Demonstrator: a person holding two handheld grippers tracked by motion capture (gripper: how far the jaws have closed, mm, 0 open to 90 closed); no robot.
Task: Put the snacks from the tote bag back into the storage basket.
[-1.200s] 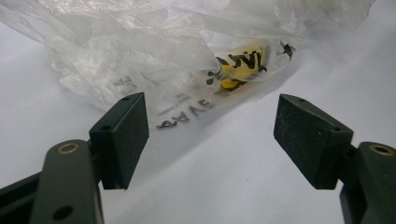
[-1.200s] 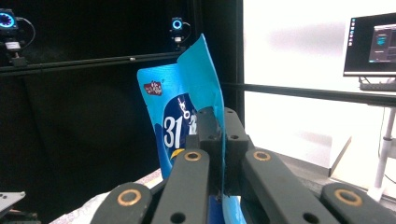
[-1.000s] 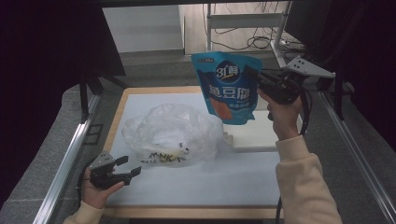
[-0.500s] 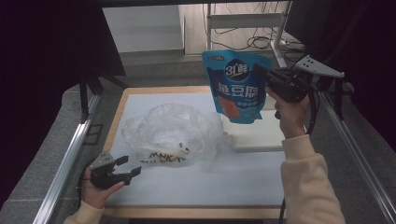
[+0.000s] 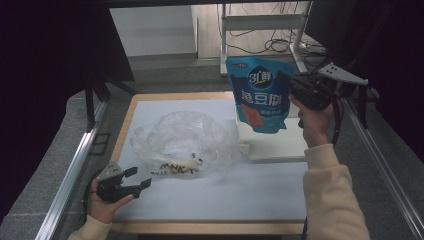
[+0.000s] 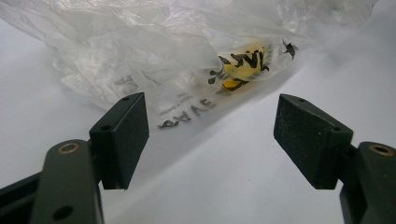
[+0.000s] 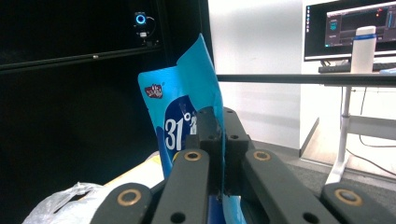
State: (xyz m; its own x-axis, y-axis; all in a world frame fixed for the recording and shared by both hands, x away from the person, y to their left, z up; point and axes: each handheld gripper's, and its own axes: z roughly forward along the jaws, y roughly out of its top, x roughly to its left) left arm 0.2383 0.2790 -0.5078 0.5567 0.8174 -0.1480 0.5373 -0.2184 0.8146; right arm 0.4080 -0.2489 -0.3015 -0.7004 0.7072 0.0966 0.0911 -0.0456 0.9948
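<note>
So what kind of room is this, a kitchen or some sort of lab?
Most likely a lab or office workroom set up for recording, not a kitchen. A computer monitor glows on a desk behind, loose cables trail over the floor, and the white-topped table sits inside a metal frame hung with dark curtains.

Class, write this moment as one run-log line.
right gripper: shut on blue pouch, held aloft | left gripper: open, empty, near clear plastic bag | white mat
</note>
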